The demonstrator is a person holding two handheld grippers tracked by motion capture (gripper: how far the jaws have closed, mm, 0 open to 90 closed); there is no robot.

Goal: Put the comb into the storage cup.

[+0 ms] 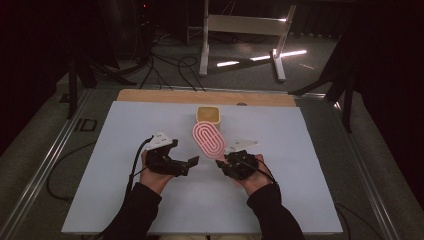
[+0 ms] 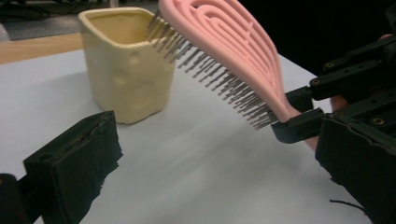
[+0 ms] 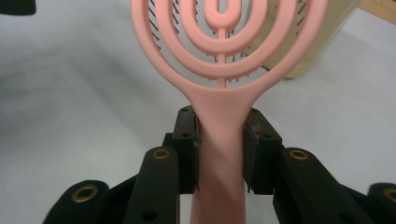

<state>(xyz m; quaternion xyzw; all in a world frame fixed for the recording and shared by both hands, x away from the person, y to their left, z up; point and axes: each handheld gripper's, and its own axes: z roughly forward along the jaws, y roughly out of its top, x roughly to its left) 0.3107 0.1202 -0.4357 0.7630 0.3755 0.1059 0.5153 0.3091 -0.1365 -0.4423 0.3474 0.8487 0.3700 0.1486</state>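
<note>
Hairbrush point(image 3: 224, 51) handle clamped in right hand-held gripper point(image 3: 219, 149), head toward cup point(image 1: 208, 115).

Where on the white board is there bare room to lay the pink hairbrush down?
Free: the white board left of the left gripper, and the stretch right of the right gripper out to the edge. Crowded: the middle, where the pink hairbrush reaches toward the yellow cup.
</note>
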